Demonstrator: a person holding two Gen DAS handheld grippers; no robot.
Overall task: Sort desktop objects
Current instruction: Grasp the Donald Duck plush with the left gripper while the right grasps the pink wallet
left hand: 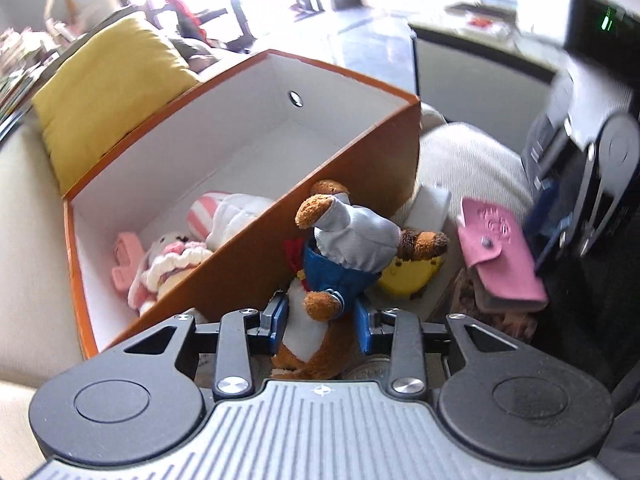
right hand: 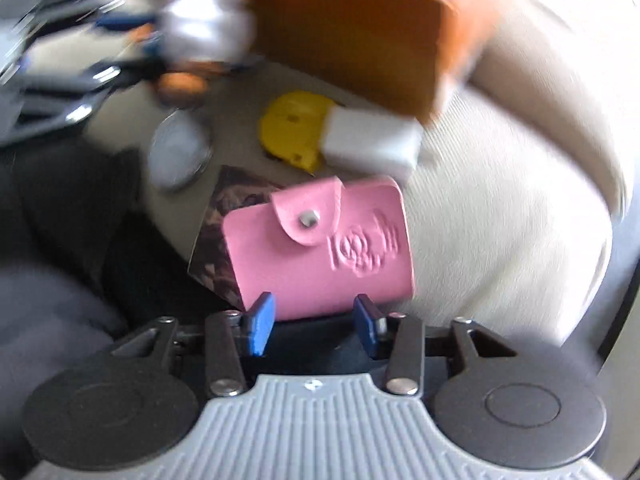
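Note:
My left gripper (left hand: pixel 321 322) is shut on a brown teddy bear (left hand: pixel 332 256) in a blue jacket and grey trousers, held upside down beside the near wall of an orange box (left hand: pixel 256 268). The box holds a pink-and-white plush rabbit (left hand: pixel 172 264). A pink snap wallet (left hand: pixel 500 256) lies to the right; in the right wrist view the wallet (right hand: pixel 324 248) sits just ahead of my right gripper (right hand: pixel 314 322), whose blue fingers are open at its near edge. A yellow toy (right hand: pixel 292 128) and a white block (right hand: pixel 372 144) lie beyond it by the orange box (right hand: pixel 344 40).
A yellow cushion (left hand: pixel 108 92) lies behind the box on a beige sofa seat (left hand: pixel 472 160). A patterned dark card (right hand: pixel 224 240) lies under the wallet. A round silvery object (right hand: pixel 176 156) lies left of the yellow toy. The right gripper shows at the left view's right edge (left hand: pixel 560 216).

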